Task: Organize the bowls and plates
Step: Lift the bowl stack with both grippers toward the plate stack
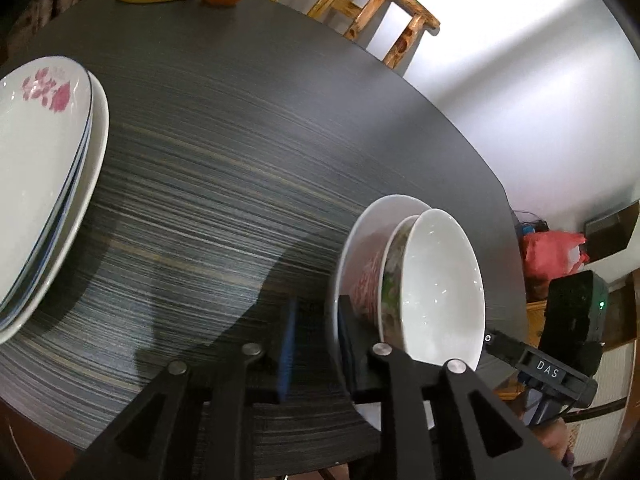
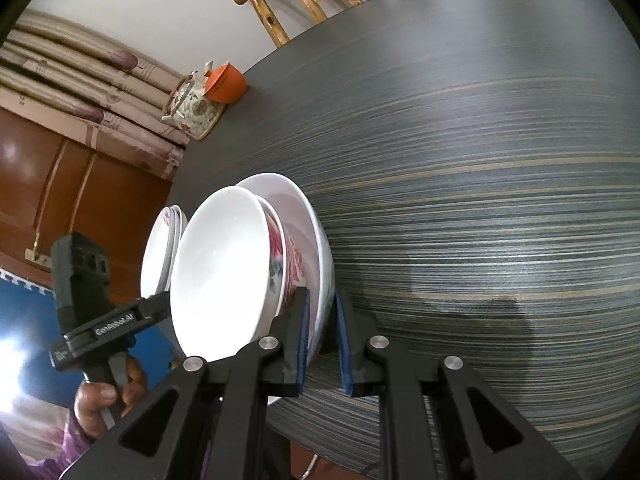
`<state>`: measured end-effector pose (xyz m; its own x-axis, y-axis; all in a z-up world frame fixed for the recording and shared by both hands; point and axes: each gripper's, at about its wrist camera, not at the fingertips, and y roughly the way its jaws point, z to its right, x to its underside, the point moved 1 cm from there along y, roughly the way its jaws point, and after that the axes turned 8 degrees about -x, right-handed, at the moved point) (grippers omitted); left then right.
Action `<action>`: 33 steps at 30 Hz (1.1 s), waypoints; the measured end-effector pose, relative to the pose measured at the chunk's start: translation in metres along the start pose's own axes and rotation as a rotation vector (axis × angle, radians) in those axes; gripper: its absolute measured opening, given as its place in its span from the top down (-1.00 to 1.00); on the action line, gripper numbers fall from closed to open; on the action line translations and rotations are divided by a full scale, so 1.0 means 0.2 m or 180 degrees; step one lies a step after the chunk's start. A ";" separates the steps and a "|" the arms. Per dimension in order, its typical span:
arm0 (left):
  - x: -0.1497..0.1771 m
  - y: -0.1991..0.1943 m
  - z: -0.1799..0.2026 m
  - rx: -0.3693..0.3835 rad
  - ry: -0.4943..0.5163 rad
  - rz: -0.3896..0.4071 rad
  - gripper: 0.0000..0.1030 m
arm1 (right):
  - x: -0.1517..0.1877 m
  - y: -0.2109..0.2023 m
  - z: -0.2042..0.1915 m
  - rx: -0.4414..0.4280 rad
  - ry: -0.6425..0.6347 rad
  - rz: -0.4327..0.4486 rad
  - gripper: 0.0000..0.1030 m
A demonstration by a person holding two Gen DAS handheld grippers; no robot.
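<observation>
- the three nested bowls sit at the near edge of the tabletop [image 1: 240,152]: a plain white bowl [image 1: 440,280] inside a flowered bowl [image 1: 390,272] inside a big bowl [image 1: 360,232]
- my left gripper [image 1: 318,308] straddles the big bowl's rim with its jaws partly open; the outer blue pad [image 1: 288,344] stands clear of the rim, so it grips nothing
- my right gripper [image 2: 322,308] is on the opposite side of that rim, its pads drawn nearly together and pinching the big bowl's wall
- a stack of plates [image 1: 36,180], the top one with pink flowers, lies by the tabletop's left edge, well apart from the bowls
- a teapot [image 2: 194,110] and an orange cup [image 2: 226,80] stand touching at the far edge
</observation>
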<state>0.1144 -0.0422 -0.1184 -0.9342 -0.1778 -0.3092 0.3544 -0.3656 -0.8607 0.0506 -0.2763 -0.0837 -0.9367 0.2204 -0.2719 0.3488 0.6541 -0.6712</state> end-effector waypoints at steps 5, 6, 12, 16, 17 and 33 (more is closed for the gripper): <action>0.03 -0.02 0.12 -0.0275 0.0393 0.0126 0.88 | 0.01 0.00 -0.01 0.0064 -0.0097 0.0024 0.75; 0.03 -0.02 0.12 -0.0268 0.0377 0.0139 0.89 | 0.01 0.00 -0.01 0.0052 -0.0090 0.0044 0.75; 0.05 -0.03 0.12 -0.0314 0.0374 0.0148 0.89 | 0.03 -0.02 -0.01 0.0007 -0.0064 0.0080 0.74; 0.06 -0.05 0.11 -0.0351 0.0345 0.0151 0.91 | 0.03 -0.02 -0.02 0.0007 -0.0060 0.0066 0.74; 0.06 -0.05 0.11 -0.0357 0.0336 0.0154 0.91 | 0.03 -0.02 -0.02 -0.0003 -0.0046 0.0063 0.74; -0.04 -0.27 -0.02 -0.0479 0.0154 0.0367 0.94 | 0.00 0.07 -0.14 -0.0136 -0.0035 -0.0055 0.74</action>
<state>0.1029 -0.0164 -0.0706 -0.8899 -0.1650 -0.4252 0.4526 -0.2038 -0.8681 0.0549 -0.2470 -0.0727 -0.9421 0.2012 -0.2682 0.3308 0.6881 -0.6459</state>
